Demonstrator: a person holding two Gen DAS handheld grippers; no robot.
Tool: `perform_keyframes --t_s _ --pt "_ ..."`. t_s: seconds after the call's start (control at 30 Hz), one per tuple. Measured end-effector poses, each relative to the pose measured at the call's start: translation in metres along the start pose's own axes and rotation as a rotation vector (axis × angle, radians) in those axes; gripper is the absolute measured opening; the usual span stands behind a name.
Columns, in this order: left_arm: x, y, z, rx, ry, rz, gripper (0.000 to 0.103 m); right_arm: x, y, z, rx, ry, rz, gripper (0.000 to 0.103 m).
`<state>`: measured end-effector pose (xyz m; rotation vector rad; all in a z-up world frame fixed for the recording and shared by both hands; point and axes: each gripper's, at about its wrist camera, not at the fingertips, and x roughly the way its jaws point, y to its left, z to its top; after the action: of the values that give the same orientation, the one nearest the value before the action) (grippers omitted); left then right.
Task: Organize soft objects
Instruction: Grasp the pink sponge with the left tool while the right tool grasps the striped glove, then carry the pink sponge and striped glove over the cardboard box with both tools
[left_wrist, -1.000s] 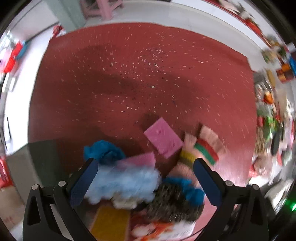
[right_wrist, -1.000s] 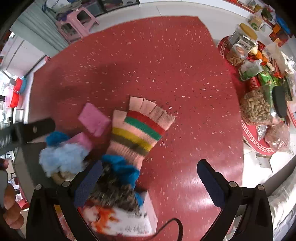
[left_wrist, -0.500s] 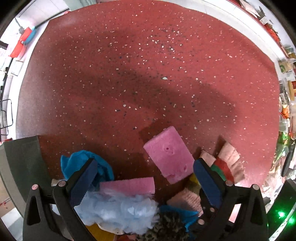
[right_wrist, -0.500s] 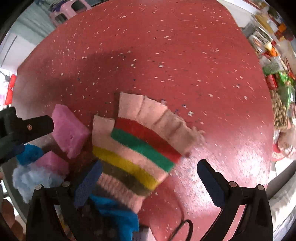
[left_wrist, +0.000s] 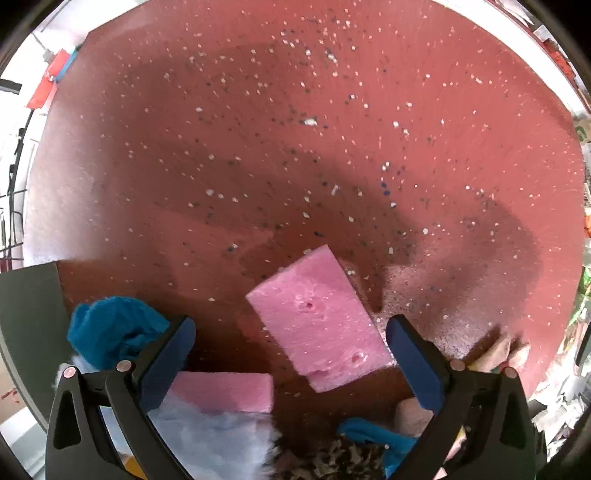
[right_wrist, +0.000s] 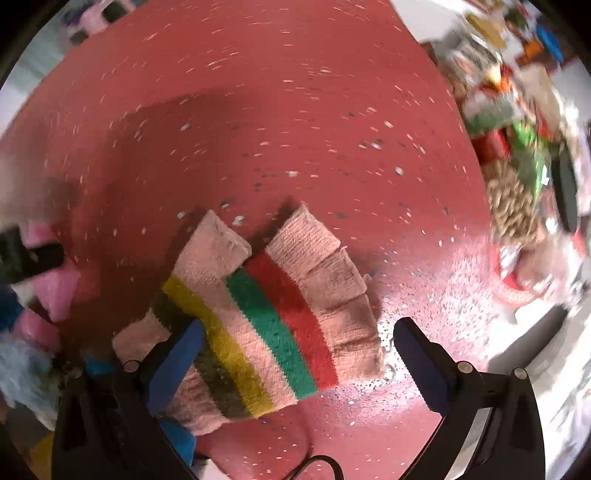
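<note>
A pink sponge block lies on the red speckled table, between the fingers of my open left gripper. A second pink sponge, a blue cloth and a pale blue fluffy piece lie close under that gripper. In the right wrist view a striped knitted glove, pink with yellow, green and red bands, lies flat on the table. My right gripper hangs open over it, one finger on either side. The left gripper shows as a dark blur at the left edge.
Bags of peanuts and packaged snacks crowd the right side of the table. A dark grey panel stands at the lower left. A spotted dark fabric piece and more blue cloth lie beneath the left gripper.
Both grippers have moved forward and down: the left one now frames the pink sponge, the right one now frames the striped glove. Both stay open.
</note>
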<state>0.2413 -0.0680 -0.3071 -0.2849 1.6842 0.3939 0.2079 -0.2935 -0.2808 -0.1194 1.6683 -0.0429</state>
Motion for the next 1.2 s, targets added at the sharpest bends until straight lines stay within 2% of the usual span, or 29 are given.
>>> perform_keyframes --t_s 0.1,0.17,0.33,0.5,0.6,0.67,0.7,0.73,0.77,0.8,0.87,0.9,1.0,1.2 --pt "0.009 -0.002 0.002 -0.002 0.004 0.017 0.103 -0.005 -0.013 0.003 0.071 -0.011 0.103 0.103" --pt "0.010 -0.003 0.005 -0.010 -0.011 0.010 0.103 -0.006 -0.011 0.006 0.079 -0.015 0.133 0.103" --pt "0.019 -0.009 0.006 -0.001 -0.024 0.015 0.103 0.007 0.008 0.011 0.057 0.005 0.105 0.103" --pt "0.017 0.000 -0.004 -0.099 0.012 -0.092 0.103 0.006 0.016 0.009 0.052 -0.003 0.090 0.103" --pt "0.017 -0.001 -0.002 -0.071 0.018 -0.078 0.103 0.004 0.022 0.007 0.041 0.000 0.092 0.101" --pt "0.018 -0.002 0.003 -0.064 0.048 -0.072 0.103 -0.001 0.034 0.001 0.015 0.005 0.093 0.091" --pt "0.018 -0.002 0.004 -0.059 0.056 -0.066 0.103 0.004 0.028 0.006 0.005 0.000 0.097 0.079" --pt "0.019 -0.005 0.004 -0.048 0.063 -0.058 0.102 0.000 0.030 0.005 -0.009 -0.012 0.102 0.060" --pt "0.017 -0.008 0.004 -0.032 0.059 -0.056 0.097 -0.003 0.033 0.005 -0.016 -0.019 0.104 0.047" --pt "0.015 -0.009 0.003 -0.023 0.053 -0.063 0.093 -0.009 0.035 0.004 -0.033 -0.033 0.113 0.024" --pt "0.009 -0.020 0.002 0.011 0.045 -0.073 0.071 -0.012 0.034 0.008 -0.047 -0.037 0.150 0.023" --pt "0.006 -0.023 0.001 0.032 0.041 -0.067 0.064 -0.013 0.034 0.009 -0.047 -0.030 0.158 0.020" --pt "0.003 -0.031 0.000 0.099 0.036 -0.049 0.062 -0.018 0.027 0.011 -0.027 -0.033 0.207 0.017" --pt "-0.028 -0.024 -0.007 0.133 -0.042 -0.058 0.062 -0.044 0.003 0.013 0.033 -0.100 0.265 0.017"
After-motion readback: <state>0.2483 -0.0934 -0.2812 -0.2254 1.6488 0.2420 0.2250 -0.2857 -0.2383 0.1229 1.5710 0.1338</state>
